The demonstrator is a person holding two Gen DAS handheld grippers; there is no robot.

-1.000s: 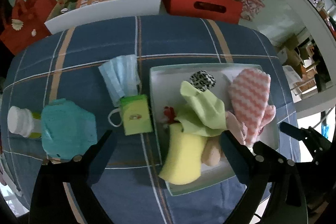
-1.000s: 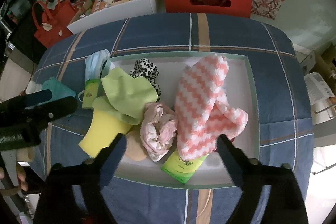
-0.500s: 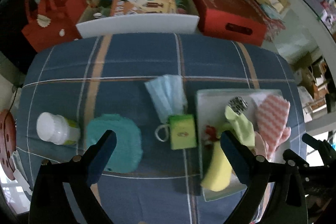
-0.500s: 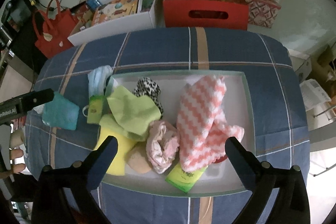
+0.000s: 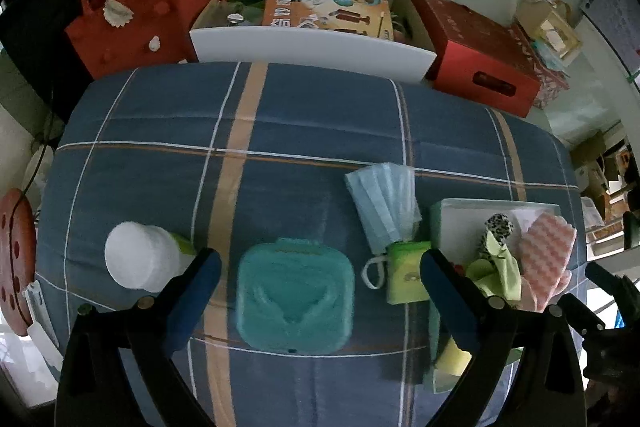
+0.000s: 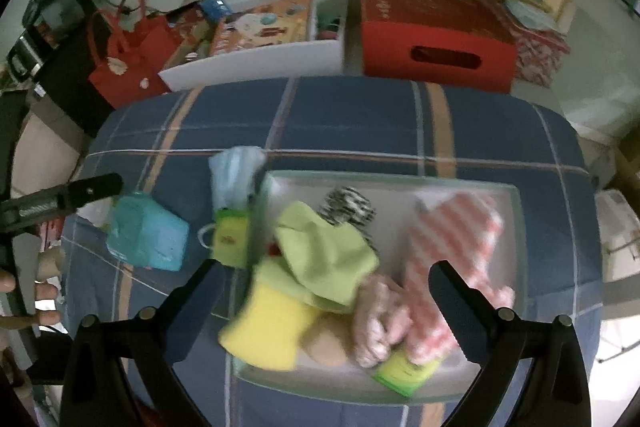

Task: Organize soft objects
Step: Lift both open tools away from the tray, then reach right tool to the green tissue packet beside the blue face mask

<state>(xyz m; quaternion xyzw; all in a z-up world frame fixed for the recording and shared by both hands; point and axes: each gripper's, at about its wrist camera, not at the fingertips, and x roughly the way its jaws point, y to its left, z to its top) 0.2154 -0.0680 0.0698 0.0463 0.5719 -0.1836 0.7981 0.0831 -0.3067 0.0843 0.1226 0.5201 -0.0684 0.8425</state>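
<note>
My left tongs [image 5: 320, 291] hang wide apart over the blue plaid cloth [image 5: 304, 131], nothing between the blue pads. Straight under the gap lies the teal wipes pack [image 5: 294, 297], flat on the cloth. To its left, a white-capped bottle [image 5: 138, 261] on its side, just beside my left finger. On the other side sits a small green tissue pack [image 5: 408, 273], and the pale blue face mask [image 5: 384, 205] lies against its far end, one ear loop curling out onto the cloth.

Over to my right tongs [image 6: 320, 301]: spread as wide as they go, gripping nothing, hanging above the near half of the white tray [image 6: 440, 183] (this view is blurred, so edges are soft). The tray holds the soft things in a heap: a yellow sponge [image 6: 266, 327] at the near left corner, sticking out over the rim, a lime green cloth [image 6: 326, 255] draped over its far end, a black-and-white spotted scrunchie [image 6: 348, 205] behind that. On the right side, a pink-and-white zigzag mitt [image 6: 452, 247] runs from far to near, a pink crumpled cloth [image 6: 378, 323] bunched against it, a tan rounded thing [image 6: 326, 345] beside the sponge, and another green tissue pack [image 6: 404, 371] poking out under the mitt's near end.

The mask, the first tissue pack and the wipes lie outside the tray, to its left.
</note>
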